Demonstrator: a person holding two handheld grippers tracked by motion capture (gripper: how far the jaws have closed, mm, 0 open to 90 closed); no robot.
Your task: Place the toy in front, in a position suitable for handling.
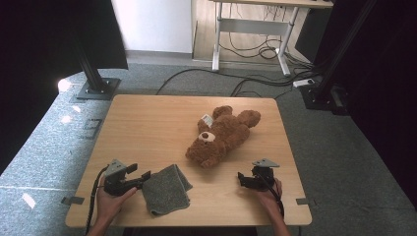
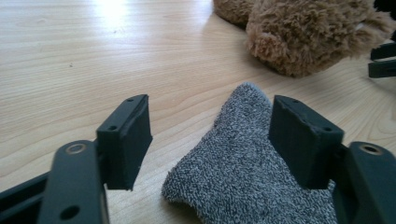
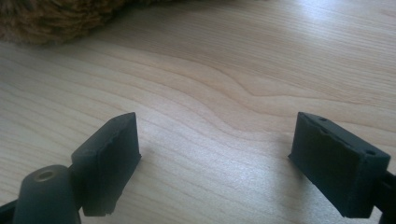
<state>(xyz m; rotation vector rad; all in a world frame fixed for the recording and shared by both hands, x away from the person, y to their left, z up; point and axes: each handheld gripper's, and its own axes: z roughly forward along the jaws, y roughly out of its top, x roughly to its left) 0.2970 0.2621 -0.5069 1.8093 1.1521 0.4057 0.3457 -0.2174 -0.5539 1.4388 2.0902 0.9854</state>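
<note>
A brown teddy bear (image 1: 221, 136) lies on its back in the middle of the wooden table (image 1: 147, 123). A folded grey towel (image 1: 166, 189) rests near the front edge. My left gripper (image 1: 142, 177) is held low at the towel's left side, open. In the left gripper view the towel (image 2: 243, 163) reaches between the jaws without the pads pressing it, and the bear (image 2: 308, 32) lies beyond. My right gripper (image 1: 241, 178) stands open at the front right, just short of the bear. Its jaws span bare wood, with the bear's fur (image 3: 51, 18) at the top left.
The table's edges lie close to both hands. Behind the table, cables (image 1: 255, 78) run over grey carpet, two black stands (image 1: 93, 73) rise at the far corners, and a white desk frame (image 1: 251, 29) stands farther back.
</note>
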